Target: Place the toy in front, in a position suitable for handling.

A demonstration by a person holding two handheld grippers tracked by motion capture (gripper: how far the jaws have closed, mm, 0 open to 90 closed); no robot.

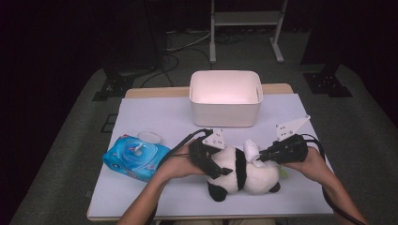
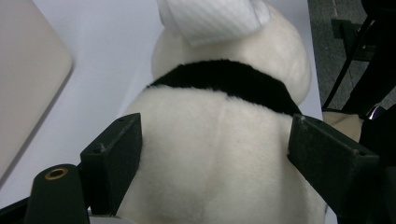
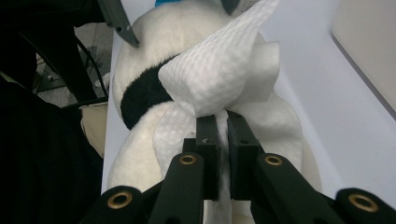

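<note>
High view: a toy panda [image 1: 244, 174] lies on the table [image 1: 141, 197] in front of a white bin [image 1: 225, 101]. Left gripper [image 1: 220, 171] clamps the panda's body between wide-set jaws. Right gripper [image 1: 259, 158] pinches a white tissue [image 3: 219, 70] against the panda.

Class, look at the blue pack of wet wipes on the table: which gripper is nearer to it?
Left. The left gripper is clamped around the panda toy, just right of the wipes pack. The right gripper, pinching a white wipe, is farther off, beyond the panda.

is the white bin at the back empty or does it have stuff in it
Empty as far as shown: the high view looks into the white bin and its pale inside is bare.
</note>
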